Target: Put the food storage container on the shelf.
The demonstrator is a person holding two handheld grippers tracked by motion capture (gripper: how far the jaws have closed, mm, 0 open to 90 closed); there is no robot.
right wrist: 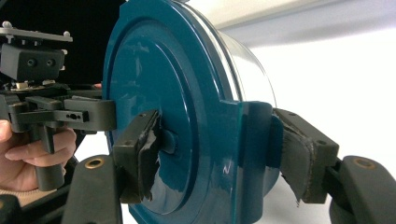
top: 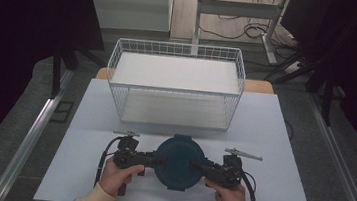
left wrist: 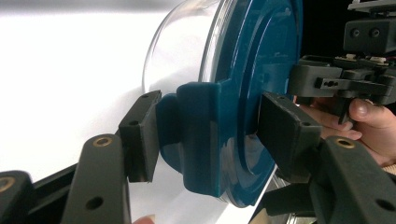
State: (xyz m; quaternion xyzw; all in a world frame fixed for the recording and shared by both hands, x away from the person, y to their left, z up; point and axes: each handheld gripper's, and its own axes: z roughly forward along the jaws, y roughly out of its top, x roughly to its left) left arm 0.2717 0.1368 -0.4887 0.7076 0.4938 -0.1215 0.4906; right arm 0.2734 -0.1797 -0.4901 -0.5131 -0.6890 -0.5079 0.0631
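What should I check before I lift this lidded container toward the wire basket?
1. Left tongs around the left clip tab of the blue lid: ok.
2. Right tongs around the right clip tab: ok.
3. Pads actually pressing on the tabs: cannot tell.
4. Lid seated on the clear container: ok.
5. Right tongs' pad covering intact: not ok, torn.
6. White wire basket ahead has room inside: ok.
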